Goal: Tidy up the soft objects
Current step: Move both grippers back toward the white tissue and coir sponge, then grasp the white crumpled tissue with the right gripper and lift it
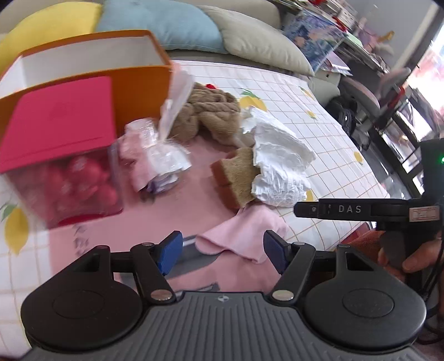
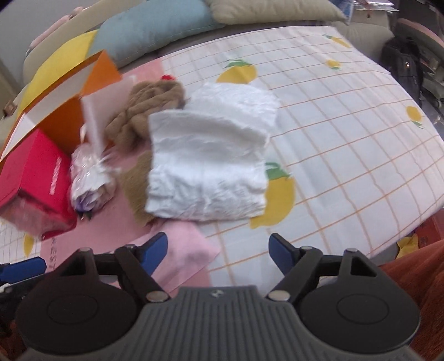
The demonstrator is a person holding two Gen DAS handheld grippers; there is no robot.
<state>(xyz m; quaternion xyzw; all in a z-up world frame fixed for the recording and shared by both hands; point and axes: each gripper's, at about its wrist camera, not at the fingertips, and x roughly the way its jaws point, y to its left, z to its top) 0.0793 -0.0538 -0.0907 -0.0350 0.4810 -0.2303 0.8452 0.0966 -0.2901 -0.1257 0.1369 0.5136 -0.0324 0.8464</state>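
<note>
Left wrist view: your left gripper (image 1: 223, 251) sits at the bottom centre with its blue pads apart and nothing pressed between them; a folded corner of the pink cloth (image 1: 244, 233) lies in the gap below. At centre, a white crumpled cloth (image 1: 277, 163) lies partly over a brown pad (image 1: 236, 173). Behind them, a tan plush toy (image 1: 208, 111) rests on the pink sheet. At left, a wrapped clear plastic bundle (image 1: 155, 155) lies just beside a red-lidded box (image 1: 61, 138), with an orange box (image 1: 138, 89) behind. Your right gripper's arm (image 1: 360, 211) enters from the right edge, held by a hand (image 1: 410, 258).

Right wrist view: your right gripper (image 2: 217, 250) is at the bottom centre, its jaws likewise apart and empty, above the lemon-print bedsheet (image 2: 347, 125). The white cloth fills the centre, the pink cloth lies by the left pad, and the toy and boxes stand at upper left. Yellow, blue and beige pillows (image 2: 155, 25) line the top.
</note>
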